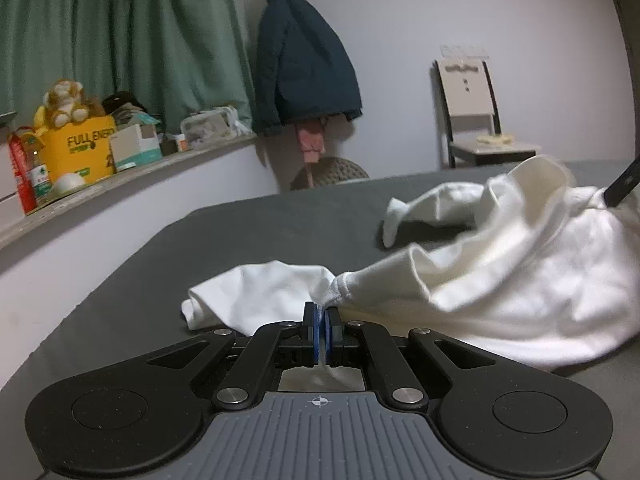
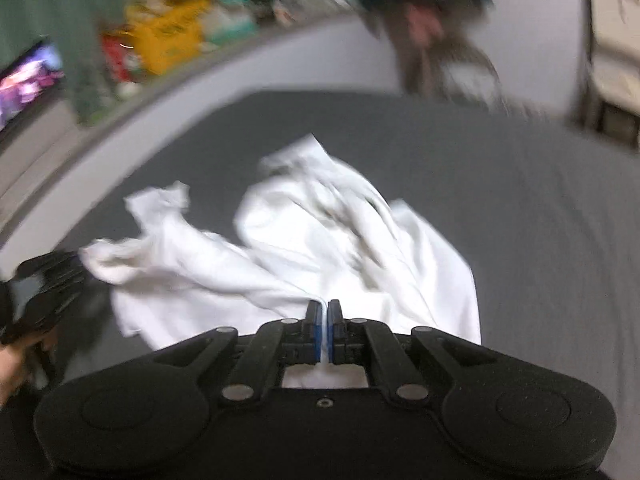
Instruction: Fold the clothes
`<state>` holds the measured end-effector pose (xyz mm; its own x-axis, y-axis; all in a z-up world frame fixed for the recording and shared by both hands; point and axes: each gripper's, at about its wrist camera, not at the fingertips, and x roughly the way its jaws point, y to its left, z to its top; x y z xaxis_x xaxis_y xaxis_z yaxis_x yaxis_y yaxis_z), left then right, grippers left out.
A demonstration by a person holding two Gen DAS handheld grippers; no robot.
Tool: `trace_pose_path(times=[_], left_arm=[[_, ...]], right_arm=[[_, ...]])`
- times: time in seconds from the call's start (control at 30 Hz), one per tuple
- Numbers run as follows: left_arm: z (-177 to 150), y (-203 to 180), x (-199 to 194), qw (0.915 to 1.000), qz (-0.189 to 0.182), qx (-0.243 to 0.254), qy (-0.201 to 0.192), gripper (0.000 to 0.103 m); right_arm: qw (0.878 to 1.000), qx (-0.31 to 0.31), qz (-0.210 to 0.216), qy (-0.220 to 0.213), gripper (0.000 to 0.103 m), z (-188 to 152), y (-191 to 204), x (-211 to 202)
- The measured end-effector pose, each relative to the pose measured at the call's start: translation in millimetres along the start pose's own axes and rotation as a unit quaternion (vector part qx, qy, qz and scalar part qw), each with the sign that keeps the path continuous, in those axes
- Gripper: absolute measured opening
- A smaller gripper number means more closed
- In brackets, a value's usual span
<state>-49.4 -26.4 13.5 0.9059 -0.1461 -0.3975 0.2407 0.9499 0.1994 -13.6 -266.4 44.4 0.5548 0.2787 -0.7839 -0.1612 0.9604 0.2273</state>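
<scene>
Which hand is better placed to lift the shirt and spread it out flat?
Probably the right gripper: it pinches the bulky raised side of the white shirt. The left gripper pins a bunched edge low over the grey bed, suiting an anchor.

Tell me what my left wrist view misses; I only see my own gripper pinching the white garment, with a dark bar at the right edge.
Observer: That bar belongs to the right gripper. Its wrist view shows it shut on another part of the white garment.
Operator: Say where the cloth lies between us.
Observer: It lies crumpled on the grey bed, not spread flat.
Operator: Report where my left gripper shows from there.
Observer: The left gripper is at the frame's left edge, holding the garment's bunched end. That view is motion-blurred.
</scene>
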Motion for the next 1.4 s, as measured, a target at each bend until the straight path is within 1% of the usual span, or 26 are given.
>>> trace_pose_path(times=[0.07, 0.1, 0.13, 0.2, 0.23, 0.27, 0.3, 0.37, 0.43, 0.47, 0.53, 0.57, 0.63, 0.67, 0.7, 0.73, 0.77, 0.87, 0.97, 1.1, 1.17, 1.2, 1.23, 1.3, 1.33, 1.4], left_arm=[[-1.0, -0.8, 1.5, 1.0000, -0.003, 0.002, 0.004, 0.003], [-1.4, -0.5, 2.1, 1.0000, -0.003, 0.001, 0.007, 0.003], [-1.9, -0.1, 2.7, 1.0000, -0.003, -0.001, 0.009, 0.003], [-2.8, 0.8, 3.7, 0.9999, -0.003, -0.005, 0.013, 0.003], [-2.7, 0.3, 3.6, 0.9999, -0.003, -0.005, 0.014, 0.003], [-2.4, -0.4, 3.4, 0.9999, -0.003, -0.004, 0.014, 0.003], [-2.2, -0.9, 3.1, 0.9999, -0.003, -0.004, 0.013, 0.003], [-2.2, -1.1, 2.9, 0.9999, -0.004, -0.003, 0.013, 0.003], [-2.2, -0.9, 2.3, 0.9999, -0.004, -0.003, 0.012, 0.003], [-2.2, -0.8, 2.0, 0.9999, -0.004, -0.003, 0.011, 0.003], [-2.1, -0.9, 1.5, 0.9999, -0.003, -0.003, 0.011, 0.003], [-2.4, -0.6, 1.6, 0.9999, -0.003, -0.003, 0.010, 0.003], [-2.7, 0.0, 2.2, 0.9999, -0.003, -0.004, 0.010, 0.003], [-2.9, 0.4, 2.6, 0.9999, -0.004, -0.005, 0.010, 0.003], [-3.1, 0.8, 3.2, 0.9999, -0.004, -0.005, 0.010, 0.003], [-3.2, 1.0, 3.6, 0.9999, -0.004, -0.006, 0.010, 0.003], [-3.2, 1.2, 4.1, 0.9999, -0.004, -0.006, 0.010, 0.003], [-2.8, 1.3, 4.3, 0.9999, -0.005, -0.008, 0.010, 0.003], [-2.0, 2.0, 3.9, 0.9999, -0.003, -0.010, 0.007, 0.003], [-0.5, 2.9, 2.1, 0.9999, -0.001, -0.011, 0.002, 0.003], [0.4, 2.6, 0.8, 1.0000, 0.001, -0.010, -0.002, 0.003], [0.6, 2.8, 0.4, 0.9999, 0.001, -0.010, -0.003, 0.003], [0.6, 3.0, 0.3, 0.9999, 0.001, -0.011, -0.002, 0.003], [0.4, 2.7, 0.2, 1.0000, -0.001, -0.009, -0.001, 0.003], [0.2, 2.1, 0.0, 1.0000, -0.001, -0.007, -0.001, 0.003], [0.4, -0.4, -0.4, 1.0000, -0.003, 0.001, -0.001, 0.003]], right_arm=[[0.999, -0.025, -0.022, 0.007, 0.011, -1.5, 6.0, 8.3], [0.999, -0.040, -0.030, 0.002, 0.015, -3.7, 12.8, 7.3], [0.997, -0.066, -0.048, -0.010, 0.017, -5.0, 20.8, 3.5], [0.988, -0.124, -0.088, -0.037, 0.031, -7.1, 37.1, -5.0], [0.979, -0.167, -0.103, -0.054, 0.031, -12.8, 49.9, -10.6], [0.967, -0.213, -0.117, -0.071, 0.031, -19.6, 63.7, -16.6], [0.953, -0.259, -0.131, -0.089, 0.031, -26.4, 77.5, -22.5], [0.931, -0.335, -0.114, -0.084, 0.030, -41.3, 103.7, -23.3], [0.906, -0.399, -0.130, -0.061, 0.030, -53.4, 123.2, -10.7], [0.889, -0.428, -0.153, -0.054, 0.030, -58.6, 129.6, -1.1], [0.873, -0.450, -0.184, -0.044, 0.030, -59.5, 130.0, 13.4], [0.871, -0.449, -0.192, -0.044, 0.029, -56.9, 128.6, 18.7], [0.879, -0.435, -0.188, -0.046, 0.028, -49.8, 124.9, 23.8], [0.884, -0.427, -0.183, -0.047, 0.021, -46.6, 122.4, 26.0], [0.889, -0.420, -0.176, -0.045, 0.010, -43.4, 119.8, 27.5], [0.893, -0.415, -0.170, -0.041, 0.004, -41.3, 117.8, 29.5], [0.894, -0.414, -0.165, -0.036, 0.003, -40.8, 117.1, 30.2], [0.887, -0.429, -0.165, -0.042, 0.002, -47.2, 121.1, 24.4], [0.890, -0.434, -0.129, -0.045, 0.002, -51.8, 132.0, 9.7], [0.917, -0.394, -0.034, -0.063, 0.002, -56.8, 142.6, -38.6], [0.939, -0.336, 0.042, -0.063, 0.002, -54.2, 133.9, -58.5], [0.947, -0.305, 0.081, -0.063, 0.002, -52.7, 128.9, -68.2], [0.953, -0.279, 0.107, -0.056, 0.002, -51.6, 121.9, -70.5], [0.958, -0.268, 0.095, -0.024, 0.002, -54.2, 114.9, -59.1], [0.958, -0.278, 0.074, -0.004, 0.002, -58.0, 115.4, -50.7], [0.951, -0.308, 0.020, 0.031, 0.003, -68.5, 120.9, -32.4]])
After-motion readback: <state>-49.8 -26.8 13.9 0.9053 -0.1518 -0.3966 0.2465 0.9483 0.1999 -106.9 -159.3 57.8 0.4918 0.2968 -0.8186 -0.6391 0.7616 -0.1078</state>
